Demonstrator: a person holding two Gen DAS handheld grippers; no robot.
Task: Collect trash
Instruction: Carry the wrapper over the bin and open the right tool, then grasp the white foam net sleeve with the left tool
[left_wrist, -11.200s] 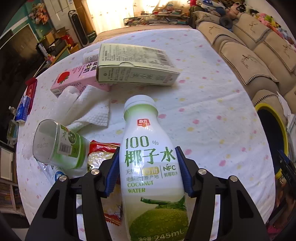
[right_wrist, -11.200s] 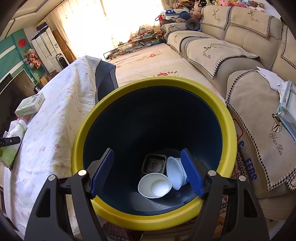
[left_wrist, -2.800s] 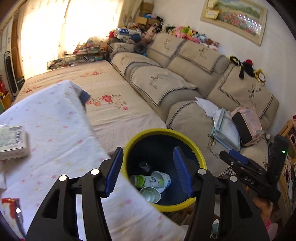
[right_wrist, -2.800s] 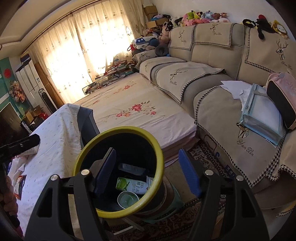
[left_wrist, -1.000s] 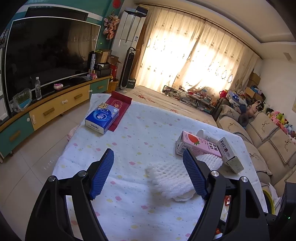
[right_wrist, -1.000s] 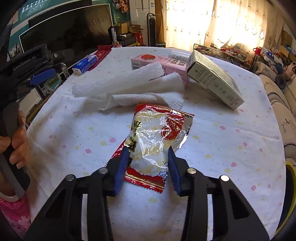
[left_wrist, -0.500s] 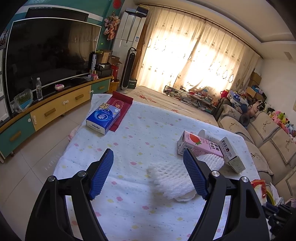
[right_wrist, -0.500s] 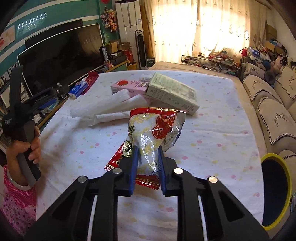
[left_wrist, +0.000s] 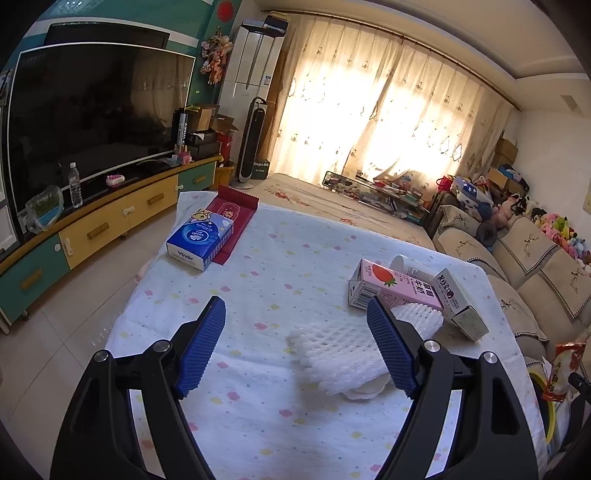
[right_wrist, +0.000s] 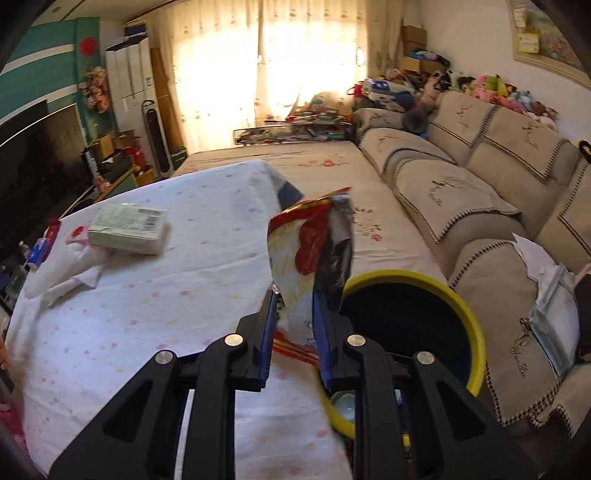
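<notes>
At the table's edge beside the sofa, the right gripper (right_wrist: 293, 314) has its blue pads pinched narrow on a crinkled red-and-clear plastic snack wrapper (right_wrist: 314, 251), which stands up out of the jaws toward twelve o'clock in the right wrist view. The round dark bin with a yellow rim (right_wrist: 476, 332) sits at about four o'clock from the wrapper, just past the white dotted tablecloth (right_wrist: 166, 295).

I judge the step in hand to be the carry: the wrapper is off the table but not yet over the bin's mouth. The next move calls for bringing the gripper further toward three o'clock until the wrapper hangs inside the rim, then letting the jaws part. The film is light and may cling to a pad.

The right gripper tilts downward and looks rolled, the frame being blurred.

The left gripper (left_wrist: 295, 343) hangs over the table with its jaws wide and nothing between them, angled down at a white foam fruit net (left_wrist: 340, 350). At one o'clock from that lie a pink strawberry milk carton (left_wrist: 391, 288) and a pale green box (left_wrist: 458, 306), both waiting.
</notes>
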